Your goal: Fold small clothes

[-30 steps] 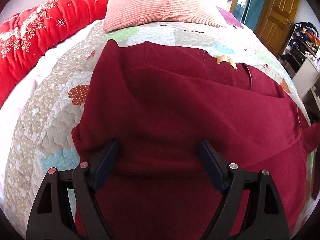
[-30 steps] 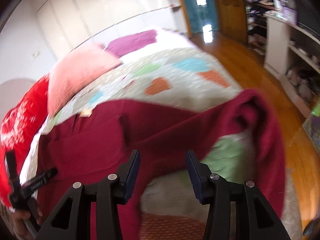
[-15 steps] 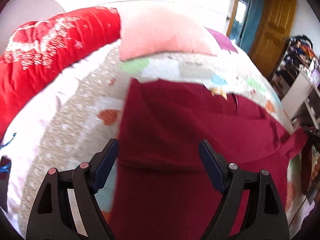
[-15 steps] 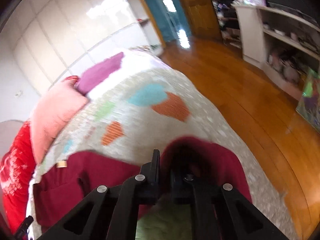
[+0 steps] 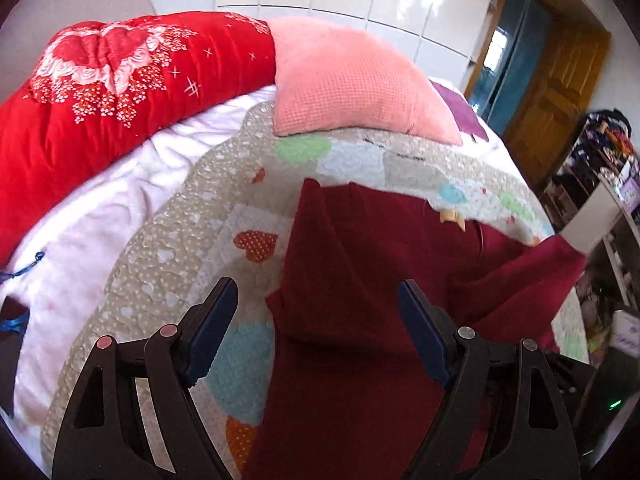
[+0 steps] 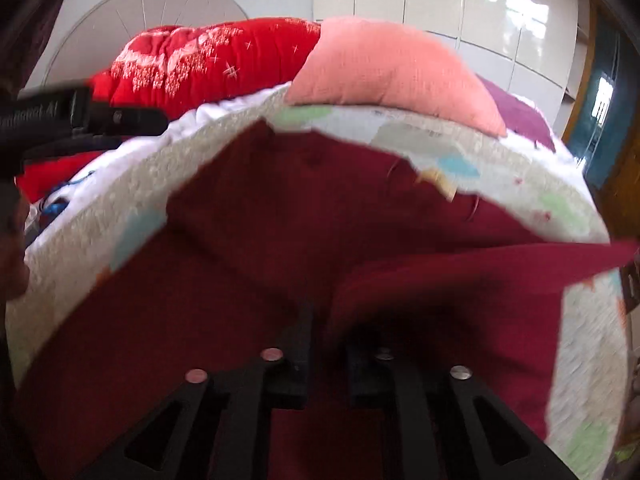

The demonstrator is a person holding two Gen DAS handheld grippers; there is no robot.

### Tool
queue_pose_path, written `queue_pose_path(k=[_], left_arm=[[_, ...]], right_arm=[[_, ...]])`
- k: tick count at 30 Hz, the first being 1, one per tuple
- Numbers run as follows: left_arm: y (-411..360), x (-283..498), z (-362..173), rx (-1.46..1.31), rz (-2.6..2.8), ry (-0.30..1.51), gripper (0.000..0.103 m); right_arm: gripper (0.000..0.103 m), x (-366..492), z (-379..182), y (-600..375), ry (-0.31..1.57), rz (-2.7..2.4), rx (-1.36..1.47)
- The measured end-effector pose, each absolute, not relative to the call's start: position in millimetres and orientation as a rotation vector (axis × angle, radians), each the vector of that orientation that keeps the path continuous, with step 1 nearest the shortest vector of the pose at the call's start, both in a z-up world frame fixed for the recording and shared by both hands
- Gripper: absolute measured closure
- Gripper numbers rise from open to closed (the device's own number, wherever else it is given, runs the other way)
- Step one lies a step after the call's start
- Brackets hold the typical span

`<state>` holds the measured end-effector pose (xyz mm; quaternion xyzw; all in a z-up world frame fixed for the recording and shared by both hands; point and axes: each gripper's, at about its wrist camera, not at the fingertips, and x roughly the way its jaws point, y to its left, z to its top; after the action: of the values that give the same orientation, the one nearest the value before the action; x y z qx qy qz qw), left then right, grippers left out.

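Note:
A dark maroon garment lies spread on the patchwork quilt, its tan neck label at the far edge. My left gripper hovers open above the garment's left edge, with nothing between its pads. In the right wrist view my right gripper stands almost closed on a fold of the maroon garment, and its jaws are opening slightly. The held flap is lifted over the garment's right side. The same raised flap shows at the right of the left wrist view.
A red embroidered duvet and a pink pillow lie at the head of the bed. A white blanket lies to the left. A wooden door and cluttered shelves stand to the right, beyond the bed's edge.
My right gripper closed on the garment's right edge and carried it inward over the garment, rolling as it went. My left gripper stayed open, rose and drew back from the cloth.

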<state>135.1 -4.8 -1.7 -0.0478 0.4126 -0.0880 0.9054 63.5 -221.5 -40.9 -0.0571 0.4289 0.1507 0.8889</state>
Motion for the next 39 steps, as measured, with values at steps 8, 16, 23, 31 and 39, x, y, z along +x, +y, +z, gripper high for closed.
queue_pose_path(k=[8, 16, 23, 31, 39], left_arm=[[-13.2, 137.3, -13.9, -0.116, -0.205, 0.873, 0.021], [-20.1, 137.9, -17.9, -0.107, -0.22, 0.892, 0.021], [-1.3, 141.2, -7.5, -0.2, -0.278, 0.877, 0.021], [47.3, 152.5, -14.6, -0.404, -0.256, 0.902, 0.021], [54.9, 157.4, -39.4, -0.457, -0.287, 0.977, 0.021]], right_arm=[[0.054, 23.7, -15.3, -342.8, 0.785, 0.201, 0.343], [0.053, 53.0, -69.2, -459.0, 0.792, 0.019, 0.873], [0.094, 77.0, -6.5, -422.3, 0.603, 0.133, 0.734], [0.08, 119.9, 22.6, -251.0, 0.731, 0.593, 0.519], [0.055, 91.0, 1.1, -246.6, 0.811, 0.564, 0.444]])
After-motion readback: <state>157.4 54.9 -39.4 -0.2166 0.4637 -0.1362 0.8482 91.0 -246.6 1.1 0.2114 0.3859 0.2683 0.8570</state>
